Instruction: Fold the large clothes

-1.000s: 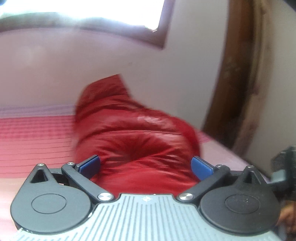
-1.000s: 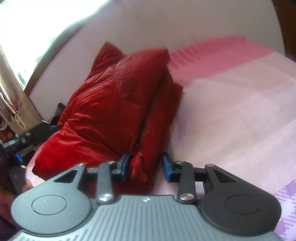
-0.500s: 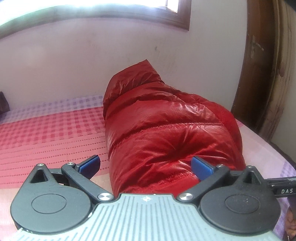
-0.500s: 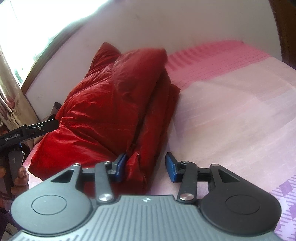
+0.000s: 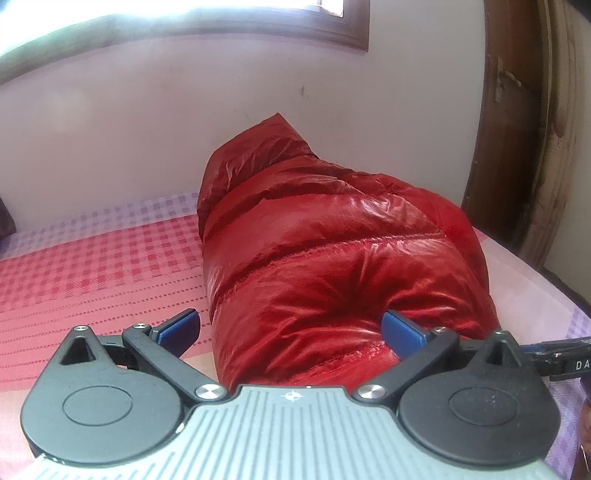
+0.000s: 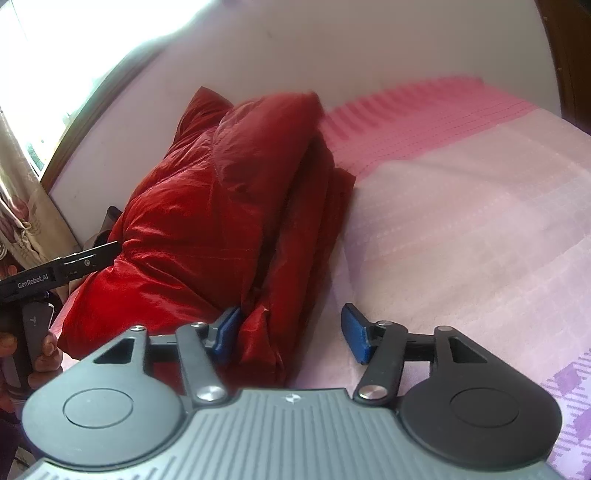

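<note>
**Both grippers spread at near end of folded red jacket**

Left gripper (image 5: 290,328): my fingers are spread wide. Left blue pad (image 5: 177,328) sits over the bedsheet (image 5: 92,280), just beside the red puffer jacket (image 5: 332,266) and clear of it. Right blue pad (image 5: 400,332) presses against the jacket's near end, denting the shiny fabric. Nothing is pinched between them. The jacket lies folded in a thick bundle on the bed, running away from me toward the pale wall (image 5: 147,129); its far end peaks up by the wall. Window frame (image 5: 221,22) runs along the top, brown wooden door frame (image 5: 517,129) stands on the right.

Right gripper (image 6: 291,332): my fingers are also spread. In this view my other hand (image 6: 40,354) holds the left gripper's handle at far left, its black body (image 6: 55,273) reaching to the jacket (image 6: 207,229). Left pad (image 6: 225,328) touches a fold of the jacket's near corner; right pad (image 6: 354,332) is apart from it, over the pink bedsheet (image 6: 461,240). The fold sits between the pads but is not clamped. Stacked layers show along the jacket's right edge. Curtain (image 6: 22,206) hangs at far left under a bright window.
</note>
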Demonstrator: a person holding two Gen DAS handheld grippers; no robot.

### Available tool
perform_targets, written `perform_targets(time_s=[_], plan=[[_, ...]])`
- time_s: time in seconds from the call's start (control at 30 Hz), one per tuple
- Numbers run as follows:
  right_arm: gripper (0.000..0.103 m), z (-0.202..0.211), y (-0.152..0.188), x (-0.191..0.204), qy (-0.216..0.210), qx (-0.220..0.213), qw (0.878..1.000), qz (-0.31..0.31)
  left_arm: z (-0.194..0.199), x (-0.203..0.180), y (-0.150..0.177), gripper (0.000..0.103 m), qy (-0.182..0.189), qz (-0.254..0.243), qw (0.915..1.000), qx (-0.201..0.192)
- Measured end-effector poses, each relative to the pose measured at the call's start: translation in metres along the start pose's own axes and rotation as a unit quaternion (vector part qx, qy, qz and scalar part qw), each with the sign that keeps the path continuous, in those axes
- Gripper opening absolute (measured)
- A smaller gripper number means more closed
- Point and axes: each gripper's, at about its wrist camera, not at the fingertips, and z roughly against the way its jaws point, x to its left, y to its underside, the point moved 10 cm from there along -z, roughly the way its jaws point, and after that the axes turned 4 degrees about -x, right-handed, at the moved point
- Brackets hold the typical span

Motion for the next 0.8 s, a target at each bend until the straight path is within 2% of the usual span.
perform_targets(time_s=[0.1,0.17,0.27,0.47,0.8], plan=[[0.071,-0.001,-0.004,-0.003,-0.003,-0.001,1.000,-0.005,-0.001,-0.001,0.001,0.103,0.000,-0.004,1.0000,0.002],[0.082,-0.001,-0.007,-0.005,-0.008,-0.005,1.000,-0.014,-0.002,-0.001,0.001,0.103,0.001,-0.003,1.0000,0.003],[0.090,-0.004,-0.012,-0.006,-0.029,-0.009,0.999,-0.035,-0.001,-0.003,0.002,0.103,0.001,-0.005,1.0000,0.004],[0.100,-0.014,-0.024,-0.008,-0.066,-0.021,0.994,-0.080,-0.002,-0.005,0.003,0.103,0.001,-0.009,1.0000,0.002],[0.103,-0.049,-0.036,0.001,-0.115,-0.004,0.990,-0.083,-0.005,-0.009,0.003,0.103,0.003,-0.025,0.9997,-0.003]])
